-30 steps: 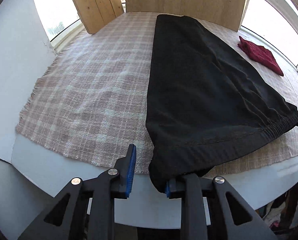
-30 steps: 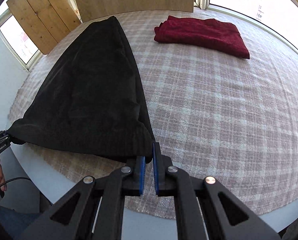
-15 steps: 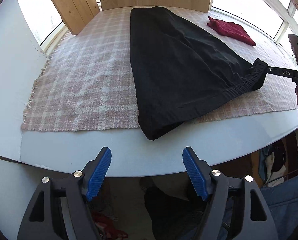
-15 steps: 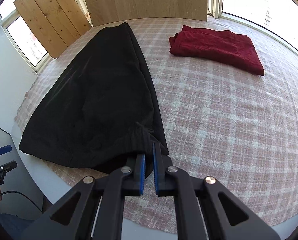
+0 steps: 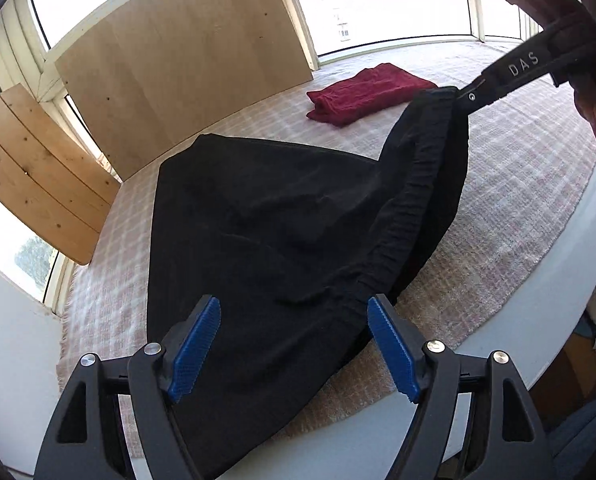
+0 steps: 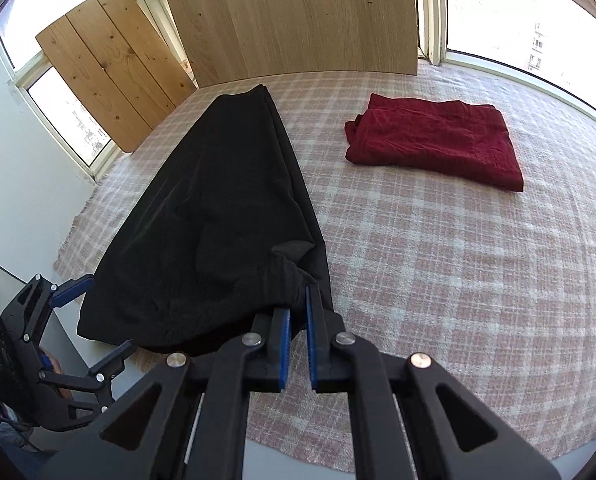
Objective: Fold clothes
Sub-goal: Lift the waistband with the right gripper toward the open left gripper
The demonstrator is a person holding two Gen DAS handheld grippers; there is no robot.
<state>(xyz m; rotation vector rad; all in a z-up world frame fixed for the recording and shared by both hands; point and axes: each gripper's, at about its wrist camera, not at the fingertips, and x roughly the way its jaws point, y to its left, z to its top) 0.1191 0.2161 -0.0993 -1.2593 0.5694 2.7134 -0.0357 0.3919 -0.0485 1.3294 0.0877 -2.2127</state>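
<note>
The black fabric garment with a gathered elastic waistband (image 5: 282,220) is lying lengthwise on the pink-and-white checked woven cloth (image 6: 437,272) that is covering the white round-edged table (image 5: 517,320). Its narrow end is reaching toward the upper middle of the right wrist view, and its wide waistband end is sitting at the near table edge.

In the left wrist view, the left tongs (image 5: 294,346) are standing spread wide at the bottom of the frame, the blue ribbed pads (image 5: 196,346) holding nothing and framing the waistband's near corner. Whether that corner is resting on the table or hanging over its rim is hard to make out, since the dark fabric is running out of the frame's bottom edge.

The right tongs (image 6: 296,340) are pressed nearly together, pinching the other waistband corner at the lower middle of their own view. The pinched cloth is mostly hidden behind the fingers. In the left view the same tongs (image 5: 463,94) are entering from the upper right, lifting that corner off the cloth, with the holding hand cut off by the frame edge.

A folded dark red knitted garment (image 6: 437,146) is lying well apart, toward the upper right. Pale wooden boards (image 6: 294,16) are leaning against the bright, washed-out windows behind.
</note>
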